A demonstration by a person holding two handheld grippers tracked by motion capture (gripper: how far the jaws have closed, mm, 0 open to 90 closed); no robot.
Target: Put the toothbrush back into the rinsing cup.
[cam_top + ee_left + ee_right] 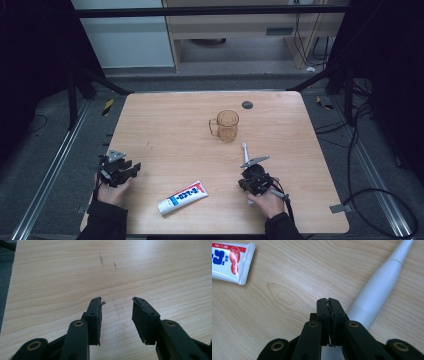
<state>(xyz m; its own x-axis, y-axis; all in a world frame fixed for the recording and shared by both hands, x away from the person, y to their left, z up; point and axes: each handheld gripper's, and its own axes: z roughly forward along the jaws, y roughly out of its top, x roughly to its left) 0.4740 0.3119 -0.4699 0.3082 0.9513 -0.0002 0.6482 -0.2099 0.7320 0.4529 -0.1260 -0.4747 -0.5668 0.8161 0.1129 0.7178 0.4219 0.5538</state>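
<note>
A pale wooden counter (165,125) stands on grey carpet, with dark frame rails on both sides and a cabinet behind it. On it are 3 things: an amber see-through mug (227,125) past the middle toward the far edge, a white toothpaste tube (183,197) lying flat close to the near edge, and a white toothbrush (245,151) lying toward the near right corner, its head pointing at the mug.

The right claw (255,181) sits low over the toothbrush's handle end. In the right gripper view its jaws are pressed together with nothing between them, and the toothbrush handle (378,291) runs just beside them on the wood, not held. The left claw (119,170) rests by the near left edge, well apart from everything; in the left gripper view its jaws stand apart over bare wood.

To my eye the work in hand is the pickup of the toothbrush, and it is at the approach step: the claw is at the handle but has no grip. The next move, I would judge, calls for spreading the right jaws, shifting sideways so the handle lies between them, and closing across its thick part. The handle is smooth and round, so it may roll or slip if pinched off-centre.
</note>
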